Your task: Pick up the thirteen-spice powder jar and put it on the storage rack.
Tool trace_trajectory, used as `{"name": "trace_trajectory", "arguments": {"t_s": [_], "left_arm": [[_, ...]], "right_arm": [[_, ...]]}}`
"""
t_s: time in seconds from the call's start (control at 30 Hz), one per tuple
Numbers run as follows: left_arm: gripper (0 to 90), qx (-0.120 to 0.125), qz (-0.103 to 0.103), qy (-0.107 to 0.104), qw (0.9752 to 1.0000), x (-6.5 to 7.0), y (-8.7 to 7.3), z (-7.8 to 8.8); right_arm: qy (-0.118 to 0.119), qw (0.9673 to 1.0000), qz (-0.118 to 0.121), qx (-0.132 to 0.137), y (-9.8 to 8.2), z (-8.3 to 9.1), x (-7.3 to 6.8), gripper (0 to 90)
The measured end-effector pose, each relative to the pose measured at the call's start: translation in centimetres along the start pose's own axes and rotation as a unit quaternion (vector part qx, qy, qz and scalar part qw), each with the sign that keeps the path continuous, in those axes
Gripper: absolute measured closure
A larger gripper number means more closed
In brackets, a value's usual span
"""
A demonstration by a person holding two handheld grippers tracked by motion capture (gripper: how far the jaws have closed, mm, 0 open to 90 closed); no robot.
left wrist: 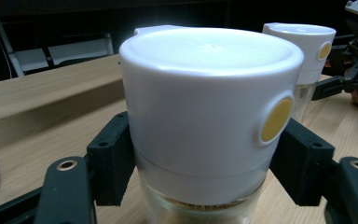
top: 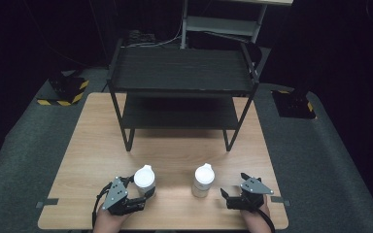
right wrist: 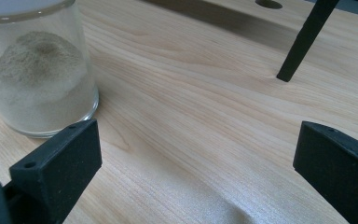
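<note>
Two glass jars with white lids and pale powder stand near the table's front edge. My left gripper (top: 142,188) is shut on the left jar (top: 144,180). In the left gripper view its black pads (left wrist: 112,158) press on both sides of that jar (left wrist: 205,107), just under the lid with its yellow dot. The right jar (top: 203,180) stands free. Just right of it, my right gripper (top: 233,185) is open. In the right gripper view the jaws (right wrist: 191,163) stand wide over bare wood, with the right jar (right wrist: 37,79) off to their left.
A black two-tier metal shelf (top: 182,73) stands at the back of the wooden table (top: 175,150); one of its legs (right wrist: 305,42) shows ahead of the right gripper. The right jar (left wrist: 307,51) and the right gripper (left wrist: 354,70) appear beyond the held jar.
</note>
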State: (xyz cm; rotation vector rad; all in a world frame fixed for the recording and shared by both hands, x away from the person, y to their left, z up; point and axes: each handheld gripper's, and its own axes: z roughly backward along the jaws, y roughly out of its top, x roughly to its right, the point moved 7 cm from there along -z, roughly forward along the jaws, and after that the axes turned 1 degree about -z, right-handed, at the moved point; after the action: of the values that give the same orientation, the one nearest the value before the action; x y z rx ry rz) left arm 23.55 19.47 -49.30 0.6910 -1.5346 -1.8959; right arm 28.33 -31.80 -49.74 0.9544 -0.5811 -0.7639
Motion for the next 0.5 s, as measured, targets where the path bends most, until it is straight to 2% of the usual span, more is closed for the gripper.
{"name": "trace_trajectory", "arguments": {"t_s": [0.07, 0.13, 0.37, 0.4, 0.5], "left_arm": [[30.4, 0.002, 0.001, 0.0, 1.0, 0.0, 0.2, 0.1], [30.4, 0.013, 0.01, -0.003, 0.9999, -0.2, 1.0, 0.3], [30.4, 0.032, 0.007, -0.003, 0.9994, -0.6, 3.4, 0.6], [30.4, 0.037, 0.005, -0.002, 0.9993, -0.9, 4.3, 0.7], [30.4, 0.04, 0.002, 0.0, 0.9992, -1.1, 5.1, 0.7]], "right_arm": [[0.0, 1.0, -0.002, 0.001, 0.0, 0.0, 0.0, 0.3], [0.001, 1.0, -0.004, 0.001, 0.0, 0.1, 0.1, 0.3], [0.001, 1.0, -0.004, 0.003, -0.1, 0.1, 0.1, 0.3], [0.001, 1.0, -0.004, 0.003, -0.1, 0.1, 0.1, 0.3], [0.002, 1.0, -0.006, 0.005, -0.1, 0.1, 0.1, 0.3]]}}
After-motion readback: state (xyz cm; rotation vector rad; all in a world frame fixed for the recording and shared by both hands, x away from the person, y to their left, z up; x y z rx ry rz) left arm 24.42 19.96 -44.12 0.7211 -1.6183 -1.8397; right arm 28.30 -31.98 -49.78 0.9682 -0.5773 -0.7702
